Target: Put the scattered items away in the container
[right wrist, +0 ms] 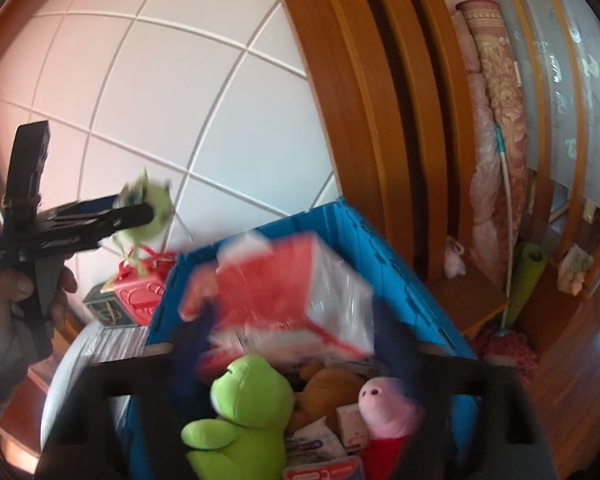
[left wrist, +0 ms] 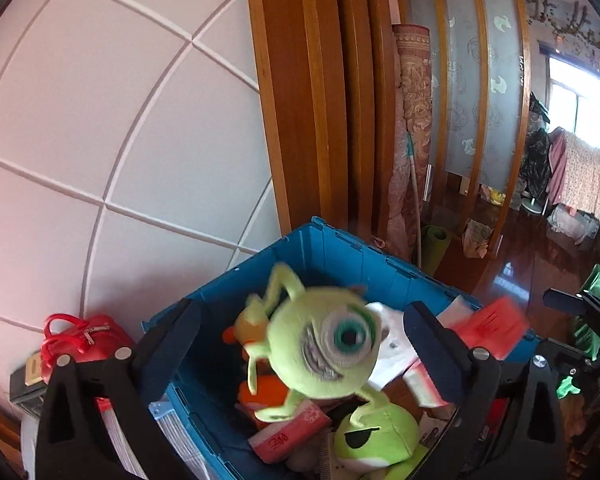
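The blue plastic crate [left wrist: 340,248] stands against the wall and holds several toys and packs; it also shows in the right wrist view [right wrist: 340,220]. A green one-eyed monster plush [left wrist: 324,344], blurred, is in the air between the fingers of my open left gripper [left wrist: 300,344], above the crate. It does not touch either pad. A red and white tissue pack [right wrist: 296,304], blurred, is in the air between the fingers of my open right gripper [right wrist: 300,332], over the crate. The left gripper [right wrist: 132,212] also shows at the left of the right wrist view with the plush [right wrist: 148,208].
In the crate lie a green frog plush [right wrist: 248,404], a pink pig plush [right wrist: 388,404], a brown plush [right wrist: 332,388] and a pink tissue pack [left wrist: 288,432]. A red bag [left wrist: 84,340] sits left of the crate. Rolled rugs [left wrist: 412,140] lean on the wooden door frame behind it.
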Demonstrator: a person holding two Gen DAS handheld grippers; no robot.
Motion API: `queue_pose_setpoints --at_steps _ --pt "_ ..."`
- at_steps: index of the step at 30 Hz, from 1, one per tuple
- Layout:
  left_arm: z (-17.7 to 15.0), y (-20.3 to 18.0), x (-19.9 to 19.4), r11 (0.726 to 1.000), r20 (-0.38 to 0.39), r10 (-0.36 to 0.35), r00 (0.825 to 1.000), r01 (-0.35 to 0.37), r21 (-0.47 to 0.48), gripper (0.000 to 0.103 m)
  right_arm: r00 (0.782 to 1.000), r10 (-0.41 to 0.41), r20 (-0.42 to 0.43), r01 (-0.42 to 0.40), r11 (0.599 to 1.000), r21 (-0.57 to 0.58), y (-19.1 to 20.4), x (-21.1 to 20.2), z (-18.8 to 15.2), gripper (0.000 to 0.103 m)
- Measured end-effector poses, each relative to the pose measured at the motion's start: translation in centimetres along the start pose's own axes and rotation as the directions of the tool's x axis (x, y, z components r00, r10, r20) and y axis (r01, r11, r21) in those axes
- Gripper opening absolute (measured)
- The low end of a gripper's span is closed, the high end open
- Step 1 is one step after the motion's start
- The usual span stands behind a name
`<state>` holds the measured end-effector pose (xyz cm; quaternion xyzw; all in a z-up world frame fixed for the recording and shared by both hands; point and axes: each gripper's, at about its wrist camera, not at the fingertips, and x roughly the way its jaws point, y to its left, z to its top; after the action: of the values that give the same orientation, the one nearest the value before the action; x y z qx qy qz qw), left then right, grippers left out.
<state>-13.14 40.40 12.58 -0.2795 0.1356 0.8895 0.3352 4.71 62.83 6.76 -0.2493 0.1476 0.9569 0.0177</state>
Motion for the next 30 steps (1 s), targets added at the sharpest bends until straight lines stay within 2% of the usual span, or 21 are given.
queue_pose_setpoints --at_steps 1,3,6,11,18,30 --pt "-0.1 0.1 0.1 1.0 -0.007 0.002 1.0 -0.002 -0.013 0.103 1.0 0.002 0.008 -0.002 1.0 -0.003 0.0 0.0 0.0 0.103" --pt "-0.5 -0.1 0.0 0.999 -0.012 0.033 0.999 -0.033 -0.003 0.103 0.999 0.031 0.007 -0.031 0.999 -0.016 0.3 0.1 -0.1 0.103" --pt "-1.6 -0.3 -0.6 0.997 -0.022 0.081 0.996 -0.08 0.019 0.103 1.0 0.03 0.01 -0.029 0.999 -0.029 0.5 0.2 -0.3 0.103" --pt "-3.1 0.6 -2.3 0.986 -0.037 0.169 0.985 -0.169 -0.003 0.103 0.999 0.04 -0.026 -0.041 0.999 -0.016 1.5 0.7 -0.5 0.103" --pt "-7.1 3.7 -7.0 0.961 -0.056 0.26 0.964 -0.264 -0.083 0.103 0.995 0.056 -0.087 -0.063 0.995 -0.08 6.9 0.0 -1.8 0.103" --pt "-17.0 10.7 -18.6 0.885 -0.094 0.401 0.911 -0.412 -0.217 0.103 0.984 0.085 -0.158 -0.111 0.98 -0.164 18.0 -3.3 -4.5 0.103"
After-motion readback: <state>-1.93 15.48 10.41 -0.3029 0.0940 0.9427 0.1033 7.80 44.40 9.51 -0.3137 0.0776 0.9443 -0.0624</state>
